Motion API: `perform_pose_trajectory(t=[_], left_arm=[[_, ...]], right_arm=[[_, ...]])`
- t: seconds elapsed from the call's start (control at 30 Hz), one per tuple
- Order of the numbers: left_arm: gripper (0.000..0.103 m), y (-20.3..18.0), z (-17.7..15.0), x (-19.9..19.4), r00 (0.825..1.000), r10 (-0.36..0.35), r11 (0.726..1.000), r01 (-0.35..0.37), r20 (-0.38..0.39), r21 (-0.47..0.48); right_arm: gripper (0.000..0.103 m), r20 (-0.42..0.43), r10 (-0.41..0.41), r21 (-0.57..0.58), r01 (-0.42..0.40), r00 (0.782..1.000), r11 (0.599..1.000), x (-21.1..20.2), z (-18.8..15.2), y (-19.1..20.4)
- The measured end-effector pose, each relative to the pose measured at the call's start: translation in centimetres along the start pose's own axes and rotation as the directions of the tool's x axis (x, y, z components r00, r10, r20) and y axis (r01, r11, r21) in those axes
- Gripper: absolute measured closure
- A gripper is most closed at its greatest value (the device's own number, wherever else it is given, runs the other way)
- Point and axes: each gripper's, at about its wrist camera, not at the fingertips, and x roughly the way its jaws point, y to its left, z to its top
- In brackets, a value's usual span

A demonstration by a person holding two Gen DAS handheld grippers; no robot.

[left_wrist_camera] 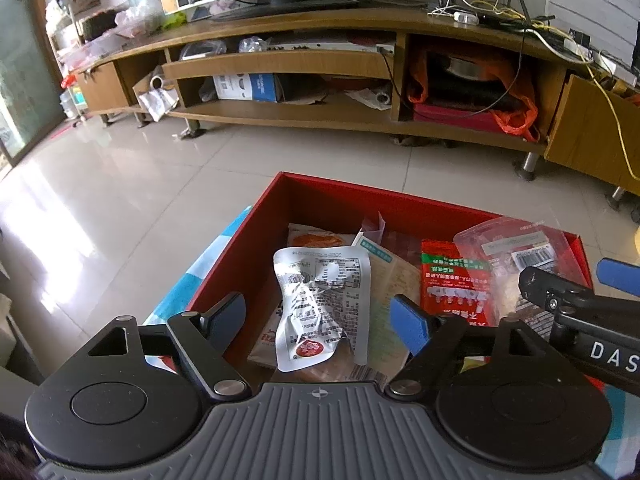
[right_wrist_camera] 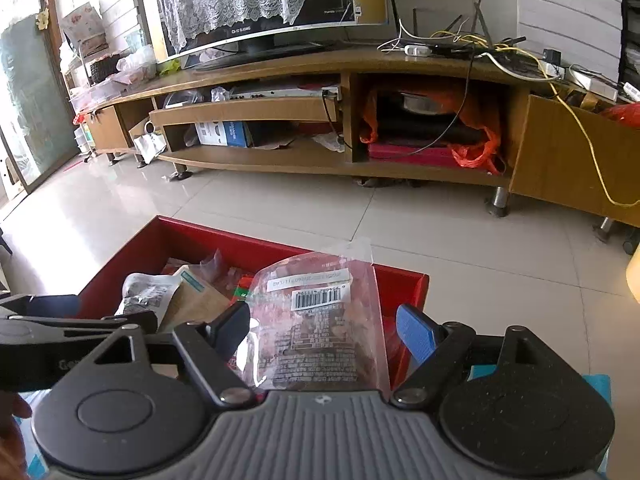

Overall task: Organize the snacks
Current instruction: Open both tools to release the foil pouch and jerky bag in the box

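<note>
A red box [left_wrist_camera: 400, 196] [right_wrist_camera: 240, 236] holds several snack packets. A crumpled silver pouch [left_wrist_camera: 320, 292] [right_wrist_camera: 148, 292] lies on top of them, between the fingers of my left gripper [left_wrist_camera: 318, 320] [right_wrist_camera: 96, 312]. The jaws stand open and the pads are clear of the pouch on both sides. A clear bag with a barcode label [right_wrist_camera: 320, 320] [left_wrist_camera: 504, 240] leans at the box's right end, sticking up above the rim. My right gripper [right_wrist_camera: 324, 332] [left_wrist_camera: 576, 276] stands open around it, with a gap at the blue pad. A red-and-green packet [left_wrist_camera: 452, 280] lies between pouch and bag.
The box rests on a blue-and-white cloth [left_wrist_camera: 208, 256] at the near edge of a shiny tiled floor [left_wrist_camera: 120, 184]. A long wooden TV stand [left_wrist_camera: 320, 116] with cluttered shelves and cables runs across the back. A glass door [right_wrist_camera: 28, 120] is at the far left.
</note>
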Motion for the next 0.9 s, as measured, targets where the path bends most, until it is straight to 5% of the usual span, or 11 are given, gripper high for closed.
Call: perform_pose_trajectory(t=[0.9], left_arm=[[0.015,0.7,-0.8,-3.1,0.998,-0.056,0.998,0.057,0.016,-0.041]], right_arm=[[0.022,-0.001,-0.017,0.021,0.017,1.0,1.0,-3.4,0.1,0.0]])
